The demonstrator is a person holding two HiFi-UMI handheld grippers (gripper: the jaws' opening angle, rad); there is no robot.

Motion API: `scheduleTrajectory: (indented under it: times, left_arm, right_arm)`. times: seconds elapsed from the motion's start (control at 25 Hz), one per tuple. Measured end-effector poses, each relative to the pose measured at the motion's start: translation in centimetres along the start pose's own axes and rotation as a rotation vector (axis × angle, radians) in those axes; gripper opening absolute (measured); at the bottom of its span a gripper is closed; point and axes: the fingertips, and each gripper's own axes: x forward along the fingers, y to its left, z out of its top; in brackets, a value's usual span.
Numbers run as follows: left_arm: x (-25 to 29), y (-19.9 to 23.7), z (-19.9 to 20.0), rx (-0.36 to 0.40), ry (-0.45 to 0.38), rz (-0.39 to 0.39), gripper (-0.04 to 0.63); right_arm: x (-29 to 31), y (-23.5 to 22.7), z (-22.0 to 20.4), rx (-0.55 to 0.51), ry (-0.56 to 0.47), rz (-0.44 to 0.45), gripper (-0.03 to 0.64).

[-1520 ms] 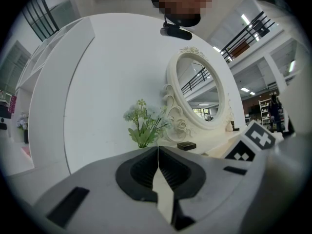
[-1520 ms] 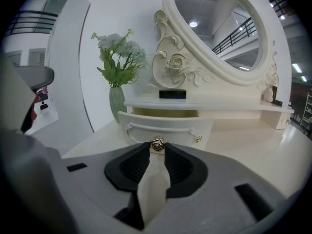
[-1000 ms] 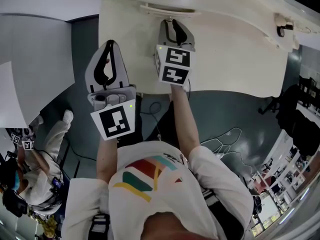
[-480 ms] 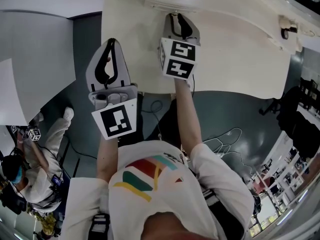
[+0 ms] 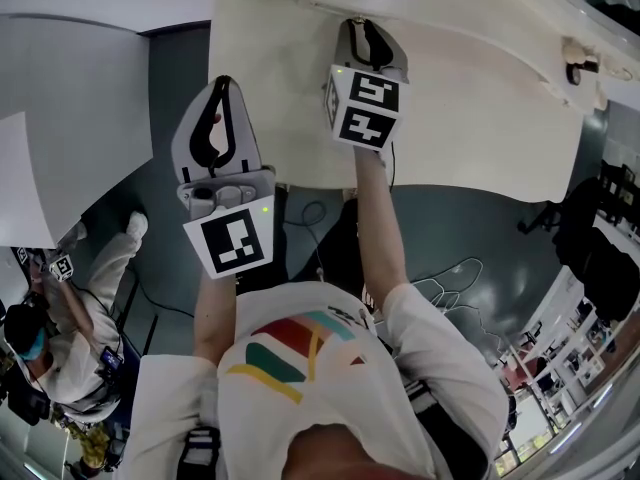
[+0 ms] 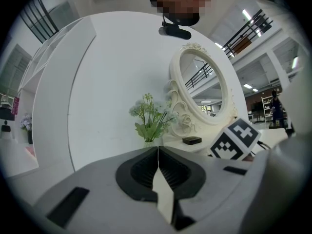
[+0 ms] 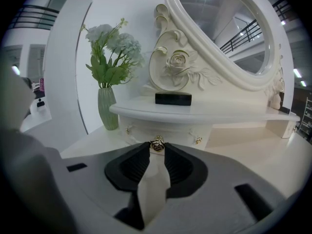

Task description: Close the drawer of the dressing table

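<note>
Dressing table [image 7: 253, 150], R gripper [image 5: 363, 26] – gripping knob [image 7: 157, 144]

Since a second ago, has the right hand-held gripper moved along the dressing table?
No. In the head view the right hand-held gripper stays as close to the shelf rim; both slid up-right together.
</note>
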Motion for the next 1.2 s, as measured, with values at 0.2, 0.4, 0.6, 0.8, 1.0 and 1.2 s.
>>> scheduleTrajectory:
  times: [0.2, 0.4, 0.6, 0.8, 1.0, 1.2]
  left_arm:
    - [0.4, -0.5, -0.1, 0.007, 0.000, -0.003, 0.006]
    - [0.6, -0.6, 0.4, 0.007, -0.011, 0.001, 0.006]
    - [-0.1, -0.5, 0.9, 0.010, -0.026, 0.003, 0.006]
    - [-0.8, -0.1, 2.9, 0.013, -0.053, 0.012, 0.006]
    - [-1.7, -0.2, 6.3, 0.005, -0.104, 0.031, 0.006]
    - [-2.9, -1.2, 10.6, -0.024, -0.127, 0.036, 0.006]
  right_arm:
    - [0.3, -0.5, -0.1, -0.002, 0.001, 0.000, 0.084]
    - [0.4, -0.6, -0.1, 0.008, 0.000, 0.009, 0.088]
    - [-0.1, -0.3, 0.0, 0.021, -0.013, 0.006, 0.094]
    - [-2.3, -0.6, 2.2, 0.023, -0.060, -0.013, 0.070]
    - [-5.9, -2.0, 7.1, 0.016, -0.167, -0.051, 0.002]
    - [-11.3, -3.2, 13.2, -0.002, -0.292, -0.047, 0.000]
